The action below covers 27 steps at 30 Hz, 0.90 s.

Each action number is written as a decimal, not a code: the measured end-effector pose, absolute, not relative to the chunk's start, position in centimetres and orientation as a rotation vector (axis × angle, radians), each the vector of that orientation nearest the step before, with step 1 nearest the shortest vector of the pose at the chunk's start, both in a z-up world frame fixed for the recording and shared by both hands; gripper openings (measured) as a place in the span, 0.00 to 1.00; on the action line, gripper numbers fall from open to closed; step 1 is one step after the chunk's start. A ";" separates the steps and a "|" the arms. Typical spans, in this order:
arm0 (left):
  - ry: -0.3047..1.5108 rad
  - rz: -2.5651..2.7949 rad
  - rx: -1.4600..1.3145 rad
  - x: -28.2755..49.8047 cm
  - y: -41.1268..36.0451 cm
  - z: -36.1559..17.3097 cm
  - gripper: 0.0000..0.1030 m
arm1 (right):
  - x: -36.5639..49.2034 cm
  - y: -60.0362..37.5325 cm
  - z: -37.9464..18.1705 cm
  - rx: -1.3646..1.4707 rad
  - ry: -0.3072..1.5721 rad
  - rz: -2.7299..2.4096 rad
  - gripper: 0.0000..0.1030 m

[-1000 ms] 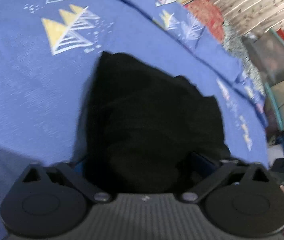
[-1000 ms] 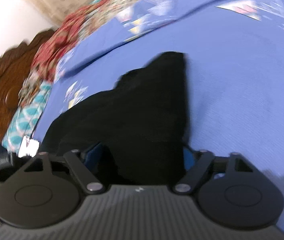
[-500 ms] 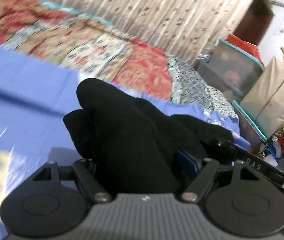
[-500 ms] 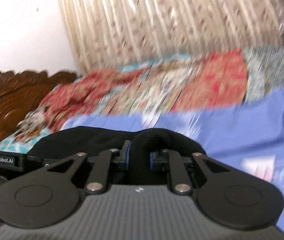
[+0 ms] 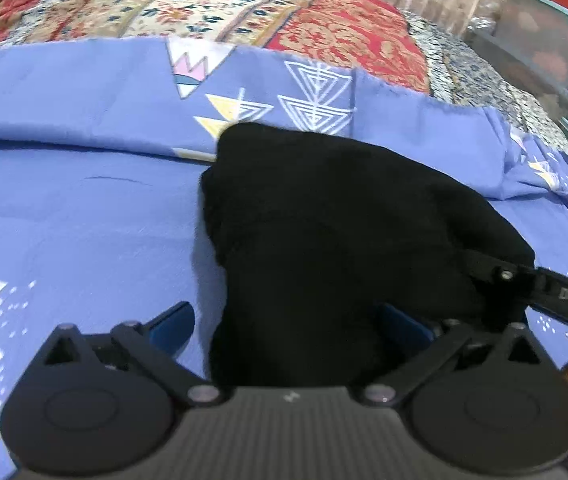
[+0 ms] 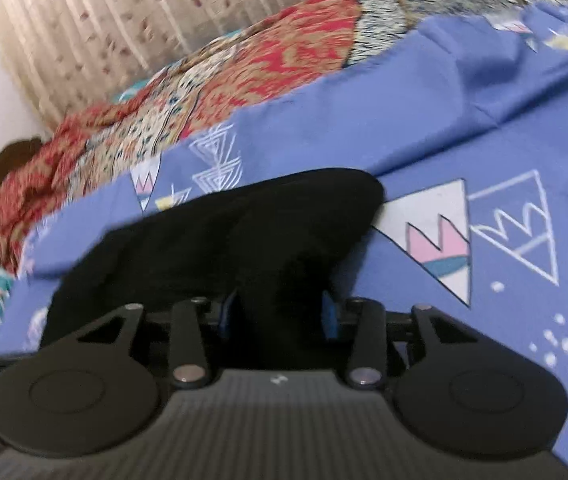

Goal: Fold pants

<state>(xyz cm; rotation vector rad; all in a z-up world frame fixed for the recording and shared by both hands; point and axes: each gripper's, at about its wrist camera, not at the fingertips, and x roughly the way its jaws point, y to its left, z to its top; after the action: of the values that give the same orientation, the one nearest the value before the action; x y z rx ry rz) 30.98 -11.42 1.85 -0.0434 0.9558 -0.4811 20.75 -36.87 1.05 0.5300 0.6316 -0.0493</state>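
From the left wrist view we see the black pants (image 5: 323, 240) lying bunched on the blue patterned bedsheet (image 5: 64, 220) of a bed. The bundle's long axis runs from the camera up and away, slightly leftward, with its rounded far end toward the sheet's folded edge and the red floral quilt (image 5: 343, 32) beyond. The near end of the cloth lies between the fingers of the left hand-held gripper (image 5: 287, 324). Its jaws have just been opening and now stand wide apart; the left blue pad (image 5: 172, 322) is clear of the fabric, with sheet showing between the two, while the right pad is partly covered by cloth. At the right edge, a black bar lettered "DAS" (image 5: 563, 300) crosses over the pants; we take it for part of the other tool. Farther right, a clear storage bin (image 5: 543, 48) with a teal rim stands beside the bed; what is in it is too blurred to tell.

From the right wrist view, the pants (image 6: 224, 240) stretch from the camera away and to the left. A narrow fold of them sits between the blue pads of the right hand-held gripper (image 6: 280, 316). Its jaws have just been opening and stand partly apart; we cannot tell whether the pads press the cloth. A beige curtain (image 6: 84, 20) hangs behind the quilt (image 6: 244, 80).
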 end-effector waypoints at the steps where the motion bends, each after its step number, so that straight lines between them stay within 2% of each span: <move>1: 0.963 -0.467 -0.042 30.7 -11.1 2.2 0.99 | 20.1 -36.8 1.3 0.545 0.627 -0.055 0.46; 6: 0.947 -0.372 0.052 26.8 -10.6 4.4 0.99 | 16.9 -35.9 2.6 0.599 0.599 -0.074 0.48; 8: 0.949 -0.348 0.084 25.0 -10.4 5.1 1.00 | 15.8 -35.6 3.0 0.608 0.603 -0.088 0.57; 9: 0.950 -0.338 0.095 23.9 -10.2 5.5 1.00 | 14.9 -35.5 3.1 0.622 0.607 -0.093 0.58; 19: 0.980 -0.325 0.120 13.5 -8.6 7.1 1.00 | 5.7 -32.6 2.5 0.622 0.682 -0.082 0.59; 27: 1.006 -0.335 0.111 8.6 -7.5 7.1 1.00 | 0.8 -30.2 2.0 0.602 0.742 -0.058 0.63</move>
<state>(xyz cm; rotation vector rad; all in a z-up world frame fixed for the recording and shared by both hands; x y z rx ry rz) 8.60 -7.49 7.07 0.1108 1.0059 -0.3351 0.83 -30.22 2.04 0.6021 0.7421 -0.0581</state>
